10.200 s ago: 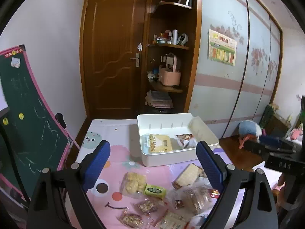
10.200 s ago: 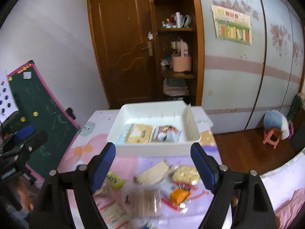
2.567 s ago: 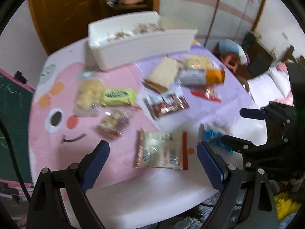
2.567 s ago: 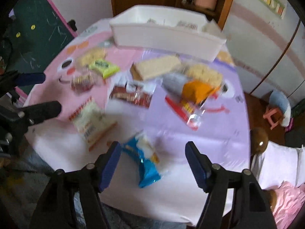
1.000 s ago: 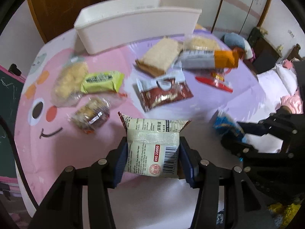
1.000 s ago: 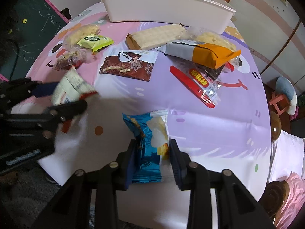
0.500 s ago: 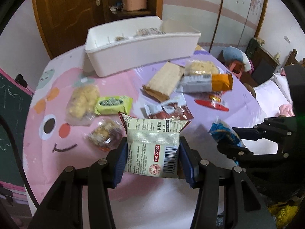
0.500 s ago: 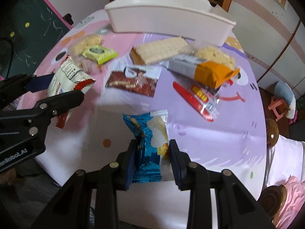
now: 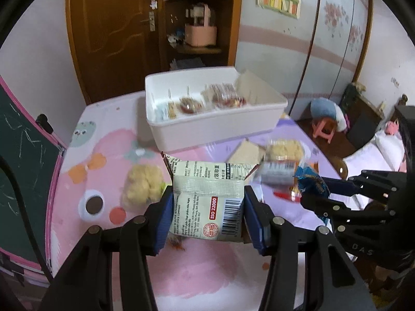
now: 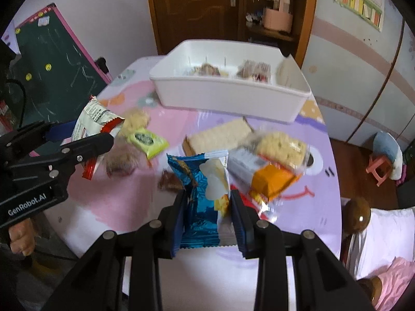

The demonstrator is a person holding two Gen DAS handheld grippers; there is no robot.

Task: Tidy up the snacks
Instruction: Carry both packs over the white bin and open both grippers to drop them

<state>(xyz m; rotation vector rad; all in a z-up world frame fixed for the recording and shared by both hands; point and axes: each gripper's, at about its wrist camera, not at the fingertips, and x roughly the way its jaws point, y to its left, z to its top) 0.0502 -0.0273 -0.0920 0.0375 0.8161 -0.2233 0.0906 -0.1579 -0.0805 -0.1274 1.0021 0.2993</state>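
1. My left gripper (image 9: 208,207) clamps a white snack packet (image 9: 207,202), held above the table, short of the white bin (image 9: 215,129).
2. My right gripper (image 10: 207,212) pinches a blue snack packet (image 10: 205,194), also short of that bin.
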